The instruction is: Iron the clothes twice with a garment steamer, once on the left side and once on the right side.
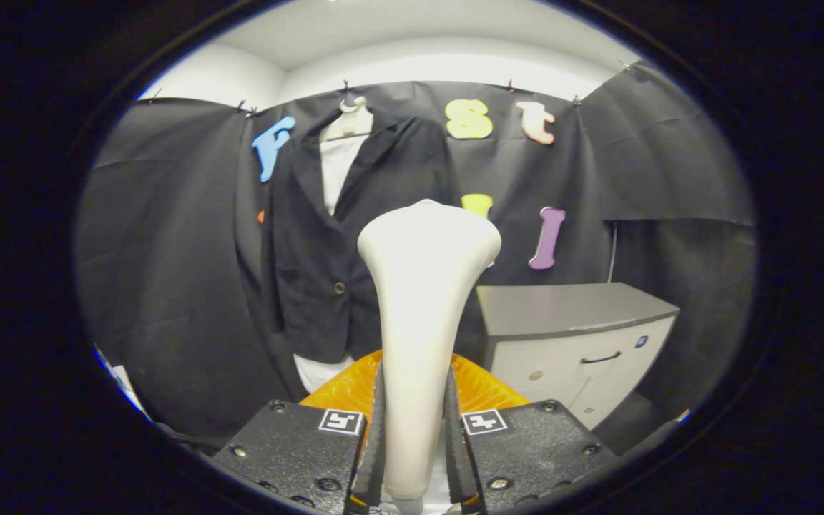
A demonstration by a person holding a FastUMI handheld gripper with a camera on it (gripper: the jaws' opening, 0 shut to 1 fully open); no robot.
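A cream-white garment steamer (423,286) stands upright between my two fingers, its narrow handle pinched by both pads and its wide head flaring upward. My gripper (413,436) is shut on that handle. Beyond the steamer, a dark blazer (340,243) over a white shirt (339,168) hangs on a mannequin torso against the black cloth wall. The steamer head sits in front of the blazer's right half, apart from the fabric. The blazer is buttoned at the waist, and the shirt hem shows below it.
A grey-topped white cabinet (576,336) with a dark drawer handle stands to the right of the blazer. Black cloth walls close in the booth on the left, back and right. A thin white cable runs down the wall above the cabinet.
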